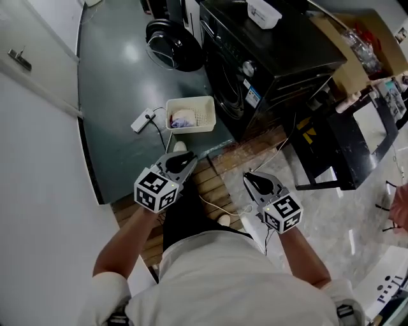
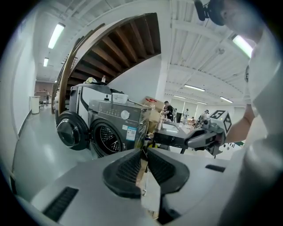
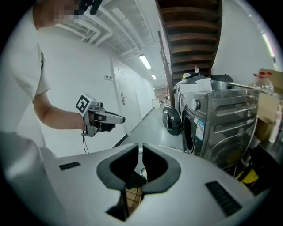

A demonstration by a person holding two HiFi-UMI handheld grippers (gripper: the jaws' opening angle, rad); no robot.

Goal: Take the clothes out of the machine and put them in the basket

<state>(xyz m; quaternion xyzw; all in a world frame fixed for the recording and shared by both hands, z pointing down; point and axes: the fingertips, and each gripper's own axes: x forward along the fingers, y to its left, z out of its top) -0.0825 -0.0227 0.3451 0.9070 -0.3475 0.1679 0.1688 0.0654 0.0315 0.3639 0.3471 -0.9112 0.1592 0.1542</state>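
Note:
The black washing machine [image 1: 255, 63] stands ahead with its round door [image 1: 172, 44] swung open to the left. On the floor before it sits the white basket [image 1: 203, 114] with a pale garment [image 1: 183, 118] inside. My left gripper [image 1: 189, 159] is held up near the person's body, well short of the basket, jaws together and empty. My right gripper [image 1: 250, 177] hovers beside it, also shut with nothing in it. In the left gripper view the jaws [image 2: 145, 152] point toward the machine [image 2: 108, 132]. In the right gripper view the jaws [image 3: 140, 148] aim left of the machine [image 3: 199, 128].
A white power strip [image 1: 141, 120] and its cable lie left of the basket. Wooden slats [image 1: 210, 184] cover the floor under the grippers. A black frame table [image 1: 344, 140] and cardboard boxes [image 1: 357, 51] stand right of the machine; a white tub [image 1: 263, 11] sits on top.

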